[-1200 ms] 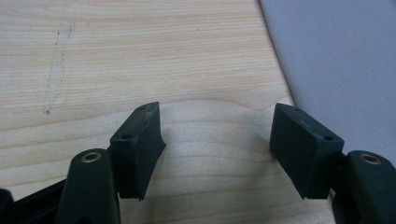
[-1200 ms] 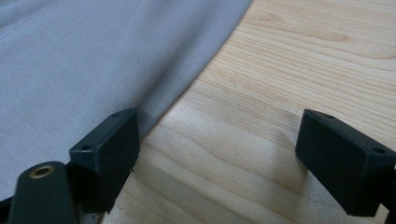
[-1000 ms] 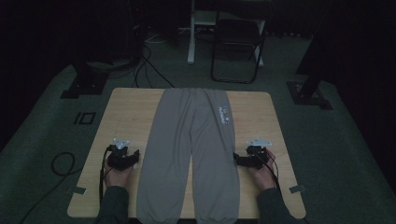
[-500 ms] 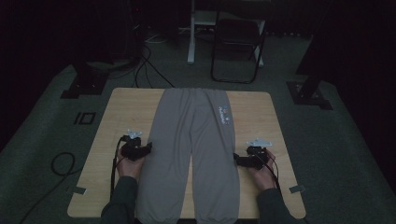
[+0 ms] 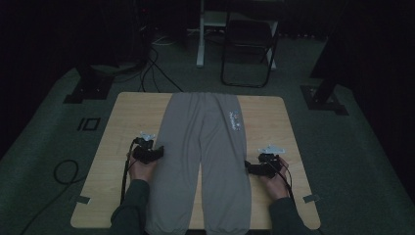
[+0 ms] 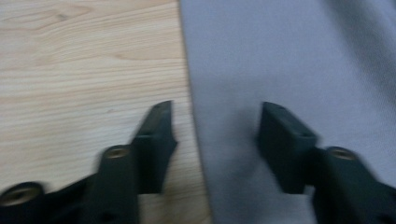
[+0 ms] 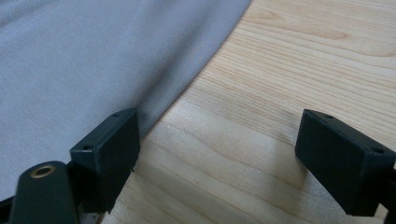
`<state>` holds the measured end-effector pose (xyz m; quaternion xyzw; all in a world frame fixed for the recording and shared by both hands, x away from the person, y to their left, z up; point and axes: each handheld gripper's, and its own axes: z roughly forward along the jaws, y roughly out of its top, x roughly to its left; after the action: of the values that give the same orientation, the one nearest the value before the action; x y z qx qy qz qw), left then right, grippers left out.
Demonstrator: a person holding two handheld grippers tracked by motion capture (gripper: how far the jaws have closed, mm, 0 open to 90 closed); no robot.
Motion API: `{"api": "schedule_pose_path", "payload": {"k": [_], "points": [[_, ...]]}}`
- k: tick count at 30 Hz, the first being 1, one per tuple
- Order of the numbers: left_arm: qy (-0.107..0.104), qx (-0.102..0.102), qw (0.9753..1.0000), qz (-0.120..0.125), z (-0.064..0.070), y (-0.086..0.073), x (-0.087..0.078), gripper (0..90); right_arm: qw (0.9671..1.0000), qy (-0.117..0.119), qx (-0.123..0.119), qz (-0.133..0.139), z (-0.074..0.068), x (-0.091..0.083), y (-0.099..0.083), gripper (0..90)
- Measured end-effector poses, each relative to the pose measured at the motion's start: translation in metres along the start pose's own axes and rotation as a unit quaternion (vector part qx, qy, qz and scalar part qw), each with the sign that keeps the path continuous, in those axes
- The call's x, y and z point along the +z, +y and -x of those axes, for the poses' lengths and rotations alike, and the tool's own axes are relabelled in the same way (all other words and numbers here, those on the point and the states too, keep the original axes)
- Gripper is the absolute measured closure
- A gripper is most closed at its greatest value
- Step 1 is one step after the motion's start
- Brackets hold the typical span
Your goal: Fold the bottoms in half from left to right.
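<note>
- On the wooden counter [image 5: 122, 122] a pair of grey trousers [image 5: 205, 147] lies flat, waistband at the far edge, both legs running toward the person, cuffs at the near edge.
- Left hand-held gripper [image 5: 155, 152] sits at the outer edge of the left trouser leg; in the left gripper view [image 6: 215, 135] its jaws stand wide apart and straddle that edge, one over bare wood, the other over cloth, gripping nothing.
- Right hand-held gripper [image 5: 249, 169] rests just beside the outer edge of the right leg; in the right gripper view [image 7: 219, 154] its jaws are spread wide and empty, one at the hem line, the other over wood.
- Each leg's long axis runs near to far, across the jaws' approach, so each side seam lies straight ahead of its own hand.
- My judgement: the left hand is better placed to pinch first.
- Bare counter flanks both legs, giving room to pull outward or fold inward.
</note>
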<state>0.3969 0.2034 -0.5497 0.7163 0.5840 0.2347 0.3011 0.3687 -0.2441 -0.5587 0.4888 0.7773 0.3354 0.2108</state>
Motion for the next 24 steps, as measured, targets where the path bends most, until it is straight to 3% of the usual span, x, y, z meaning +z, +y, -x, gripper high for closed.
{"api": "schedule_pose_path", "payload": {"k": [4, 6, 8, 11, 14, 21, 24], "points": [[0.001, -0.007, 1.0, -0.003, -0.0062, -0.0027, -0.0046, 65.6, 1.0, 0.0, 0.0, 0.0, 0.0, 0.0, 0.0, 14.3], [-0.005, -0.006, 1.0, -0.002, -0.0073, -0.0044, -0.0059, 64.5, 1.0, 0.0, 0.0, 0.0, -0.0001, 0.0, 0.0, 14.3], [-0.017, -0.002, 0.9999, -0.003, -0.0068, -0.0042, -0.0058, 56.8, 1.0, 0.0, 0.0, 0.0, -0.0001, 0.0, 0.0, 14.3], [-0.012, 0.012, 0.9998, -0.003, -0.0016, -0.0046, -0.0048, 48.5, 1.0, 0.0, 0.0, 0.0, -0.0001, 0.0, 0.0, 14.3], [-0.009, 0.012, 0.9999, -0.002, -0.0006, -0.005, -0.0047, 48.4, 1.0, 0.0, 0.0, 0.0, -0.0001, 0.0, 0.0, 14.3], [-0.024, 0.022, 0.9995, -0.001, 0.0002, -0.008, -0.0091, 84.2, 1.0, 0.006, -0.006, 0.0, -0.0005, -0.0004, -0.0003, 14.2], [-0.015, 0.03, 0.9994, 0.001, 0.0005, -0.0101, -0.0109, 86.7, 0.9999, 0.008, -0.008, 0.0, 0.0002, -0.0011, -0.0011, 14.3]]}}
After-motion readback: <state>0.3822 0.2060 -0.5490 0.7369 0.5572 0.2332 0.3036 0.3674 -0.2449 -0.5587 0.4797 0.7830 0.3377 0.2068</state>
